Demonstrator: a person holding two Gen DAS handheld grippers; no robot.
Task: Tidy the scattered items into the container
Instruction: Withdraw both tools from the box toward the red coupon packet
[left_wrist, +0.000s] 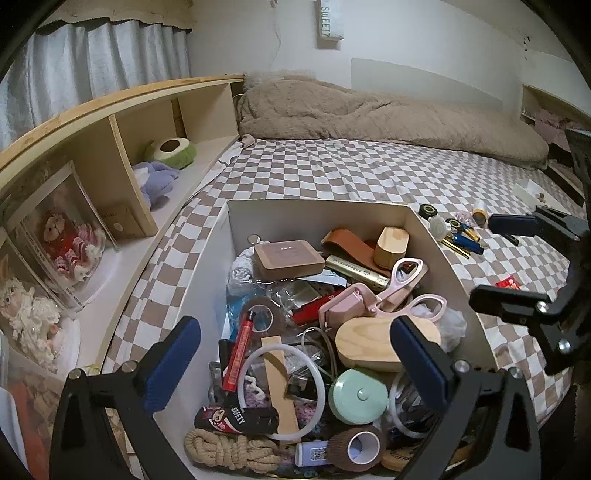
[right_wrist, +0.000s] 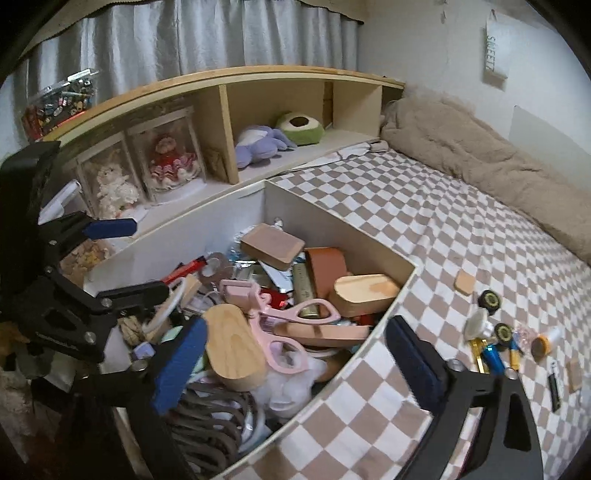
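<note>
A white cardboard box (left_wrist: 210, 266) (right_wrist: 177, 240) stands on the checkered bed, full of odds and ends: pink scissors (left_wrist: 406, 291) (right_wrist: 295, 314), an oval wooden block (left_wrist: 369, 343) (right_wrist: 232, 347), a green round tin (left_wrist: 356, 397), a rope (left_wrist: 229, 450). My left gripper (left_wrist: 295, 360) (right_wrist: 123, 260) hangs open over the box's near half, nothing between its blue pads. My right gripper (right_wrist: 297, 367) (left_wrist: 511, 262) is open too, straddling the box's right wall with nothing held. Loose batteries, small wheels and caps (left_wrist: 450, 232) (right_wrist: 495, 339) lie on the sheet right of the box.
A red packet (left_wrist: 509, 283), small tan squares (right_wrist: 464, 281) and a black stick (right_wrist: 554, 384) also lie on the sheet. A wooden shelf (left_wrist: 110, 147) (right_wrist: 229, 133) with dolls and plush toys runs along the left. A beige blanket (left_wrist: 369, 114) lies at the far side.
</note>
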